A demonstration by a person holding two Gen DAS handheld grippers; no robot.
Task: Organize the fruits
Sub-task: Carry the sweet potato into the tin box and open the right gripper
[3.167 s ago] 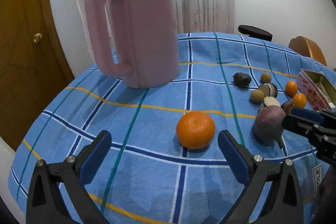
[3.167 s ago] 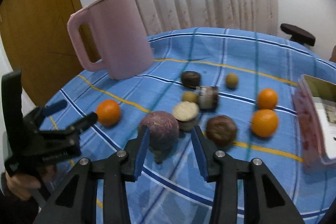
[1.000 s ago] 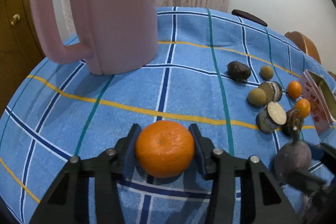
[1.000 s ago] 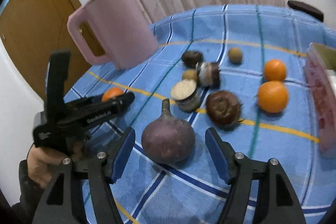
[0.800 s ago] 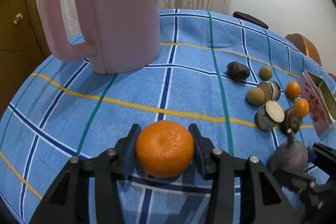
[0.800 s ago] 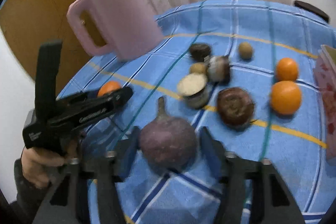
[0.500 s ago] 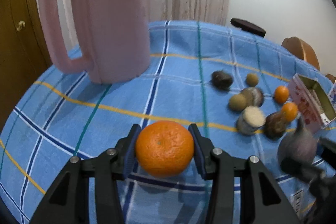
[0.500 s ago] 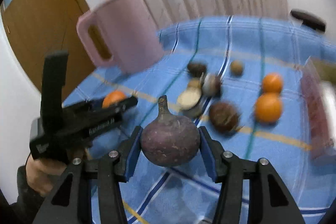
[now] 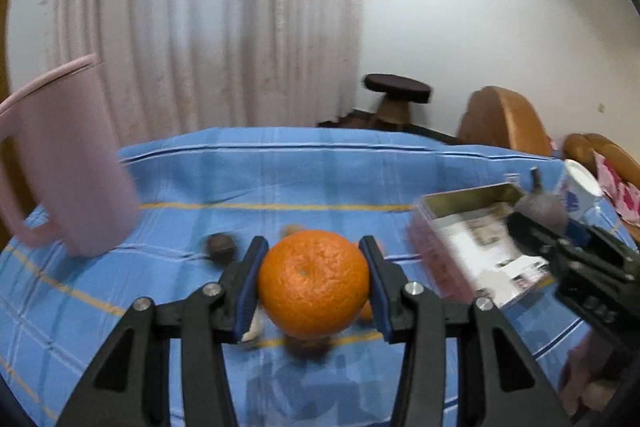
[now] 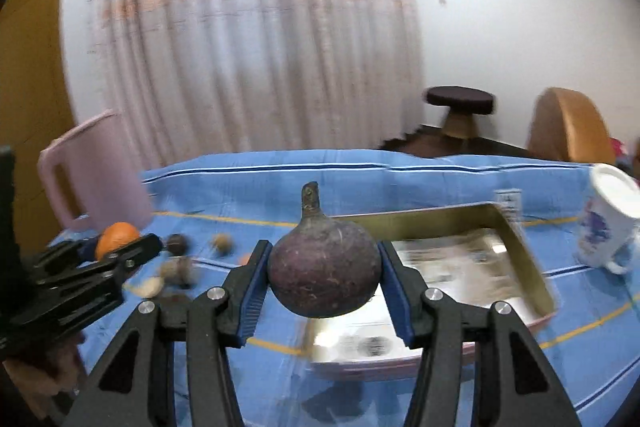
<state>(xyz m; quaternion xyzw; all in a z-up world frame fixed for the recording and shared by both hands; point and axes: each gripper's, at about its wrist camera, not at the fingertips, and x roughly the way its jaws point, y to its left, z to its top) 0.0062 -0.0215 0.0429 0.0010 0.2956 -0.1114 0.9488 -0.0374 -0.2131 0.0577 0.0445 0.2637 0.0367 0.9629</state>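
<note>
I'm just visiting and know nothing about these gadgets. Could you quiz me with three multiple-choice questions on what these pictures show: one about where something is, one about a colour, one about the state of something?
1. Where does the white mug stand?
A. inside the tin
B. on the blue cloth, right of the tin
C. on the stool

2. What colour is the big jug at the left?
A. pink
B. green
C. black

3. What is the state of the purple fruit?
A. lying on the cloth
B. resting in the tin
C. clamped in the right gripper, off the cloth

Answers:
1 B: in the right wrist view the mug sits on the cloth beyond the right wall of the open tin.
2 A: its body and handle are pale pink.
3 C: both blue pads press its sides, just as the left gripper clamps the orange.
</note>
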